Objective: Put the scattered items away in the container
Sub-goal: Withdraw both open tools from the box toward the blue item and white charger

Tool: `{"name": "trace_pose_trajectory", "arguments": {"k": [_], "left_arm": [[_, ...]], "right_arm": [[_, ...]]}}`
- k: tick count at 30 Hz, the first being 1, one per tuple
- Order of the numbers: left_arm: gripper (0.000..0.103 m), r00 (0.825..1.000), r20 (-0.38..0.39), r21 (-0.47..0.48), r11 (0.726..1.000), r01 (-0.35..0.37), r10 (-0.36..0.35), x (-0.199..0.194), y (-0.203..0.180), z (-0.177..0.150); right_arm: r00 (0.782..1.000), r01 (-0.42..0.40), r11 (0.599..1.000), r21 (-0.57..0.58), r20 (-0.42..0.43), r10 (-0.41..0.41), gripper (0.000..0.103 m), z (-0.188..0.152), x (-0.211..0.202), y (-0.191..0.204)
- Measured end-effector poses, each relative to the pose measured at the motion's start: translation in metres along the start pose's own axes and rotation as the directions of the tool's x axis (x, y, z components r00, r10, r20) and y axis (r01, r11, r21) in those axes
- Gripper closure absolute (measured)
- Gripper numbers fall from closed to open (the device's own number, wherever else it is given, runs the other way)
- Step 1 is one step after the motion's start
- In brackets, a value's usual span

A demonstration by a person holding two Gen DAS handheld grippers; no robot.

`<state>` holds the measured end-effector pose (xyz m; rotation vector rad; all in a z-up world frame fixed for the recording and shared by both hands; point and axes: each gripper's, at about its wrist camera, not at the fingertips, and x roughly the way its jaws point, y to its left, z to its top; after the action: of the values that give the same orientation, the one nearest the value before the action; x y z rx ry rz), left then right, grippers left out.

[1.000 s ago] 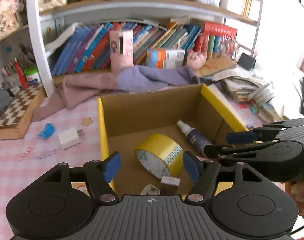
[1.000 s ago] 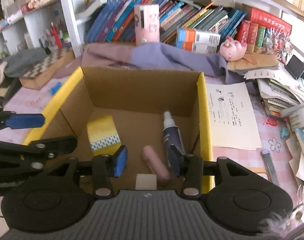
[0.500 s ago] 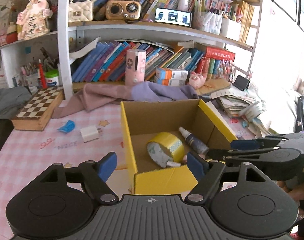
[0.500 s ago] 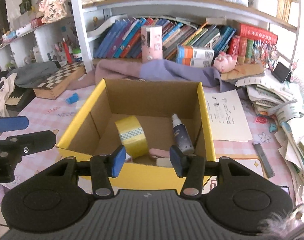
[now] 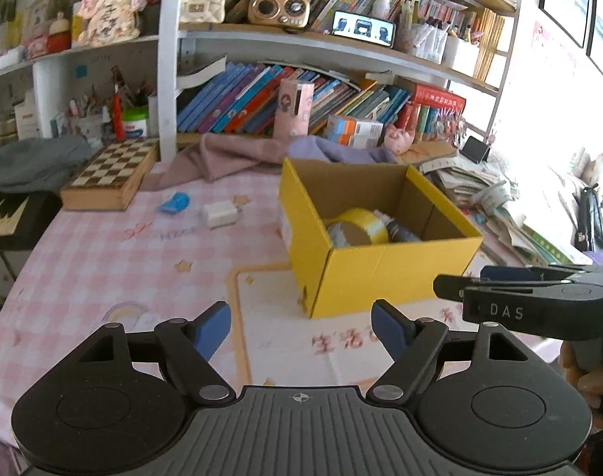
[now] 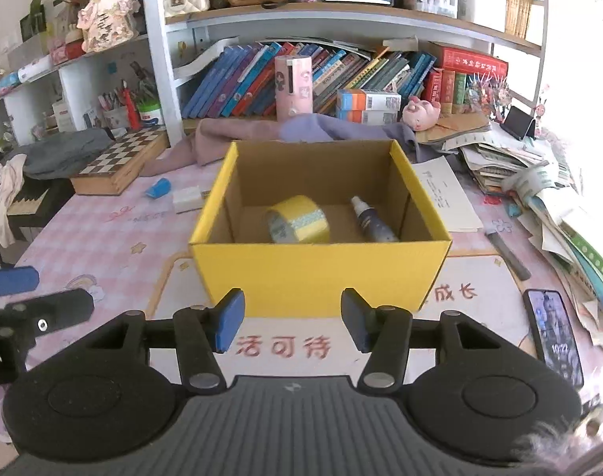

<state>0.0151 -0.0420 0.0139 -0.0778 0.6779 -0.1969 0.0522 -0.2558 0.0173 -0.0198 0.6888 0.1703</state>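
Note:
A yellow cardboard box (image 5: 380,273) (image 6: 321,273) stands on the pink checked tablecloth. Inside it lie a roll of yellow tape (image 5: 357,232) (image 6: 299,219) and a dark spray bottle (image 6: 370,220). Left of the box, on the cloth, lie a white charger plug (image 5: 220,213) (image 6: 187,199) and a small blue item (image 5: 175,203) (image 6: 157,187). My left gripper (image 5: 301,325) hovers open and empty, short of the box's near left corner. My right gripper (image 6: 292,317) faces the box's front wall, its jaws opening with nothing between them.
A chessboard box (image 5: 112,176) and a mauve cloth (image 5: 230,156) lie behind the loose items. Papers and books (image 6: 539,182) pile up to the right, with a phone (image 6: 555,333) and a grey pen (image 6: 505,252) near the front right. Bookshelves rise at the back.
Both grippers have pulled back from over the box toward the near table edge, so the box looks smaller and farther. The right jaws stand wider than before; the left widened early on.

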Motion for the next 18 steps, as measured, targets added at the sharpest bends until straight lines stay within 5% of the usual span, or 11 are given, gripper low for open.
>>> {"name": "trace_pose_trajectory", "arguments": {"k": [11,18], "left_arm": [[0.011,0.999,-0.026,-0.046,0.998,-0.047,0.046,-0.037,0.06,-0.03],[0.008,0.996,-0.055,-0.06,0.996,-0.067,0.064,-0.054,0.091,-0.046]], "right_arm": [[0.999,-0.039,0.995,-0.091,-0.023,0.037,0.032,-0.028,-0.016,0.091],[0.996,-0.07,0.988,-0.139,-0.07,0.06,0.03,-0.037,-0.016,0.139]]}}
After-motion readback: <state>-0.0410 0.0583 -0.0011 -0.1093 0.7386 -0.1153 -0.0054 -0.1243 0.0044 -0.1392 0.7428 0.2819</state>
